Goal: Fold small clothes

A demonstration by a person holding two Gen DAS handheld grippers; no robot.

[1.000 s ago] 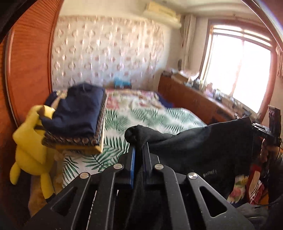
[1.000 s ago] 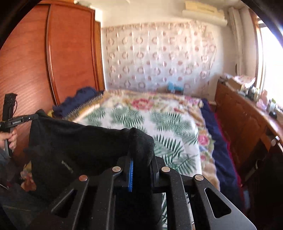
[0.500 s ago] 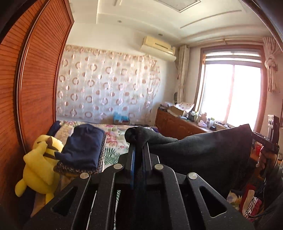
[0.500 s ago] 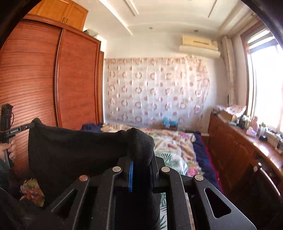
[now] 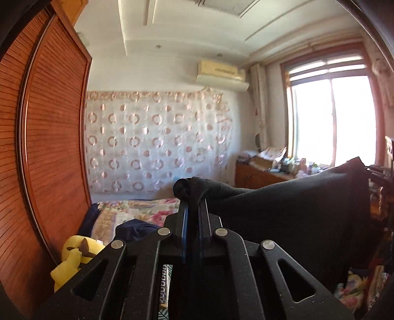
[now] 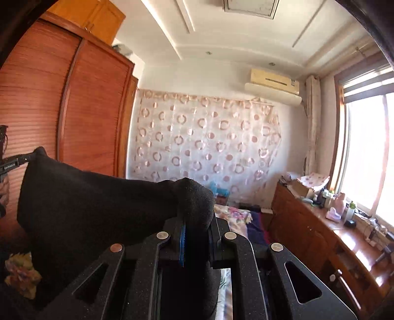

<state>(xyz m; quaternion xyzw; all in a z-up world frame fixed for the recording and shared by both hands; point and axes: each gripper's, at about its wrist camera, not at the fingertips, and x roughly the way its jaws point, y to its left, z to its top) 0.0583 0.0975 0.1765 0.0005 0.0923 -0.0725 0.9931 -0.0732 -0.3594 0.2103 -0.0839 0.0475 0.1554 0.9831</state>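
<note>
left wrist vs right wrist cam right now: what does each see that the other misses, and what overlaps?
Left wrist only: the yellow plush toy by the wardrobe, a folded navy garment on the bed, and the left tool up close, shut on a bunched corner of the black garment.

Right wrist only: the light upper cabinets above the wardrobe, and the right tool up close, shut on the opposite corner.

Both: the black garment stretched between the two tools, the circle-patterned curtain, air conditioner, window, wardrobe and wooden dresser.

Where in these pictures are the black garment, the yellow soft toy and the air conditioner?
black garment point(image 5: 295, 204): left wrist view, middle of the stretched cloth.
yellow soft toy point(image 5: 71, 258): left wrist view, its body.
air conditioner point(image 6: 273, 85): right wrist view, front panel.
</note>
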